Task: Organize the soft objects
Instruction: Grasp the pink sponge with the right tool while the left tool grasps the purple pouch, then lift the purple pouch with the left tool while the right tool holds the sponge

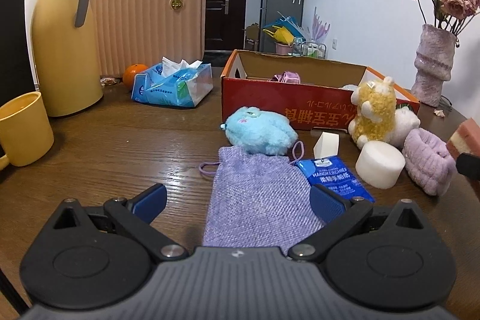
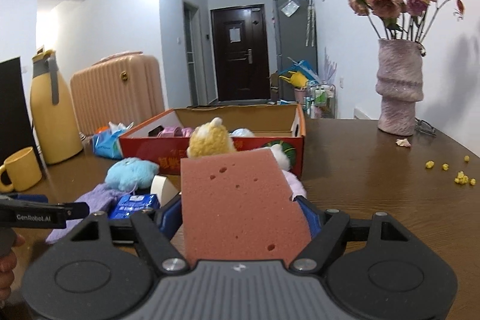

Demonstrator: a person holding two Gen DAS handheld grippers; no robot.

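My left gripper (image 1: 238,204) is open, its blue pads either side of a lilac knitted pouch (image 1: 258,200) lying flat on the wooden table. Past the pouch lie a blue plush (image 1: 259,131), a blue handkerchief pack (image 1: 334,177), a white foam wedge (image 1: 326,142), a white foam cylinder (image 1: 379,164), a yellow plush (image 1: 373,110) and a lilac fluffy band (image 1: 427,159). My right gripper (image 2: 240,218) is shut on a pink sponge (image 2: 240,206), held above the table. The red cardboard box (image 1: 270,98) behind holds a pink cloth; it also shows in the right wrist view (image 2: 210,146).
A yellow jug (image 1: 64,38), yellow mug (image 1: 22,129), tissue pack (image 1: 174,84) and orange (image 1: 133,74) stand at the left. A lilac vase of dried roses (image 2: 399,89) stands at the right, with yellow crumbs (image 2: 460,177) near it. A pink suitcase (image 1: 147,20) stands behind the table.
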